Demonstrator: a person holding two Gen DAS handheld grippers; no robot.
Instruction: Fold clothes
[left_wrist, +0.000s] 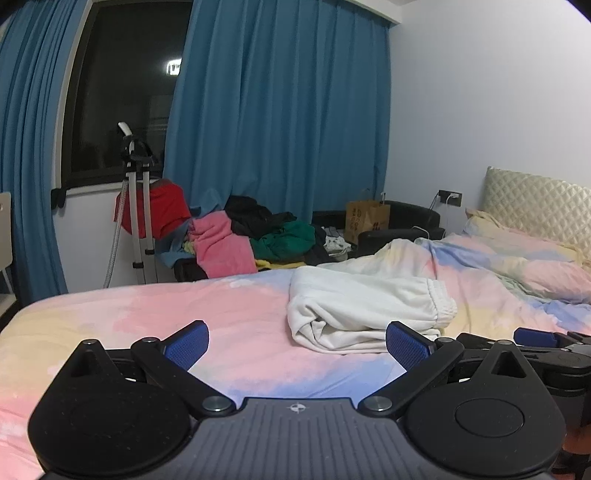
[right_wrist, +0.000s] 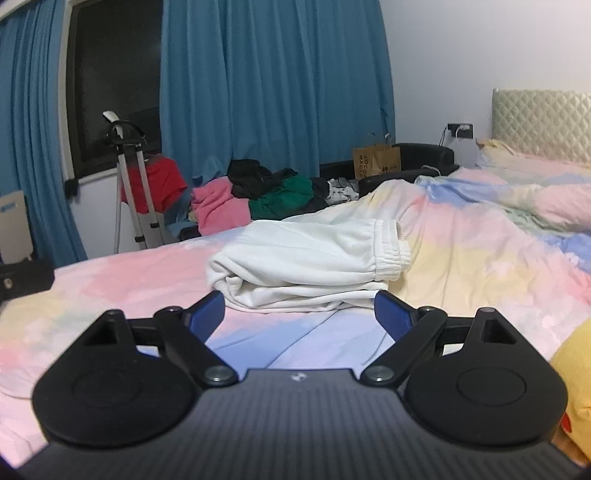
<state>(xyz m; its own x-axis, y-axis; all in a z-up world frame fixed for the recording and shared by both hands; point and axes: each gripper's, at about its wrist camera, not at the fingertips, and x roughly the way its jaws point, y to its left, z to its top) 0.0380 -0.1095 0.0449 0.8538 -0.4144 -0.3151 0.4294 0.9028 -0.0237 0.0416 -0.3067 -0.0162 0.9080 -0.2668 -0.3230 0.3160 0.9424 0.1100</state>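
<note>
Lying folded just beyond both spread, empty claws (left_wrist: 297, 345) (right_wrist: 299, 312): white pants (right_wrist: 306, 266).

The folded trousers (right_wrist: 306, 262) lie on the bed (right_wrist: 480, 258) just ahead of my right tongs (right_wrist: 300, 314), right of my left tongs (left_wrist: 297, 347), clothes pile (right_wrist: 258, 195) behind.

The left gripper (left_wrist: 297, 345) hangs over the pastel bedspread (left_wrist: 147, 317) with jaws spread wide, holding nothing. Just beyond its right finger lies folded white sweatpants (left_wrist: 365, 306) — elastic waistband to the right. The right gripper (left_wrist: 535, 338) shows near right.
</note>
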